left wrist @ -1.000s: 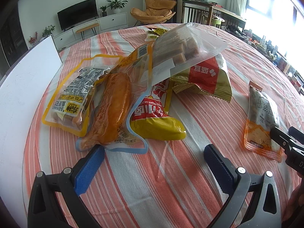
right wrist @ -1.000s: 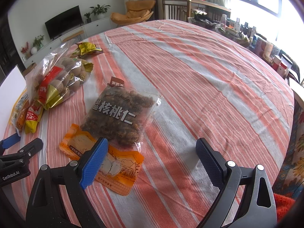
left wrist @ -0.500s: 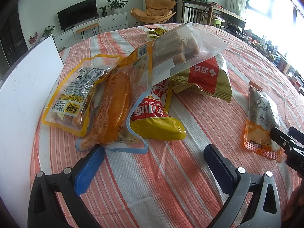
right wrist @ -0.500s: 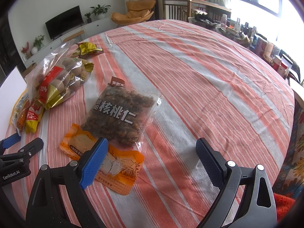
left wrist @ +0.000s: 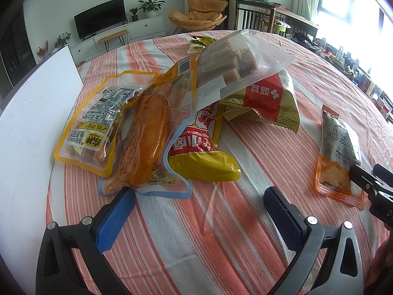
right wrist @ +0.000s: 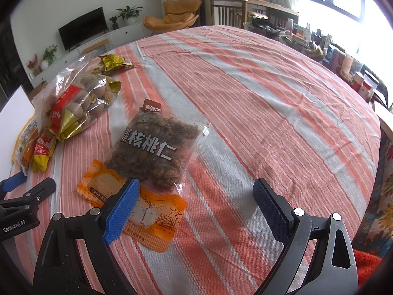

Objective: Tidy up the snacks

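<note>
A glossy clear walnut pouch [right wrist: 153, 151] of dark brown kernels lies flat on the striped cloth counter [right wrist: 258, 103], overlapping an orange packet [right wrist: 147, 211]. The right gripper [right wrist: 196, 204] hovers just before it, jaws spread; the left gripper [left wrist: 196, 209] likewise faces a crinkly heap of snack bags [left wrist: 172, 113]

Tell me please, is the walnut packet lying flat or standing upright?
Lying flat: the walnut packet rests printed face up on the tablecloth, its lower end overlapping the orange packet.
</note>
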The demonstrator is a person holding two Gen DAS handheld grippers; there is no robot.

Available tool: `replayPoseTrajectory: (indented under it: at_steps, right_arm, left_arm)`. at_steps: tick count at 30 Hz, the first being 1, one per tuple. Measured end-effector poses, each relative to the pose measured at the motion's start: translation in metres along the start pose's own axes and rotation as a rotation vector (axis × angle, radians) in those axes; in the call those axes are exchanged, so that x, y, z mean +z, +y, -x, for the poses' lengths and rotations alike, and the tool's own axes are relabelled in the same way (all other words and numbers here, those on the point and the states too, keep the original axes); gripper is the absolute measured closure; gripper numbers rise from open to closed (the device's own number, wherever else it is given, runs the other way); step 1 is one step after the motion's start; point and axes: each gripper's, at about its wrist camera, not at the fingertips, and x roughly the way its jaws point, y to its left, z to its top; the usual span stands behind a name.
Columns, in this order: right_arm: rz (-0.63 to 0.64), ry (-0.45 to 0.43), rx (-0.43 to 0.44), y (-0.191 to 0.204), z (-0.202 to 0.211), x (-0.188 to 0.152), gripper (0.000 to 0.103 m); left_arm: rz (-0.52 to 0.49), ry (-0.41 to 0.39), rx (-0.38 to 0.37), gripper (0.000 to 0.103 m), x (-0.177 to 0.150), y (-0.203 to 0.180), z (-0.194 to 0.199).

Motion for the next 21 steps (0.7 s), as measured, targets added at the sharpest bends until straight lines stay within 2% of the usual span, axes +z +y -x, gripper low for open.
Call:
replayPoseTrajectory:
  at_steps: [18, 21]
  right_arm:
    - [-0.001, -0.001, 0.001, -0.0001, 0.0002, -0.0003, 0.007]
    - [0.000, -0.001, 0.000, 0.0001, 0.0001, -0.0003, 0.007]
  left_arm:
    - [-0.002, 0.000, -0.002, 0.000, -0.0006, -0.0003, 0.0001]
    - [-0.036, 0.029, -0.024, 0.000, -0.0007, 0.0020, 0.0016]
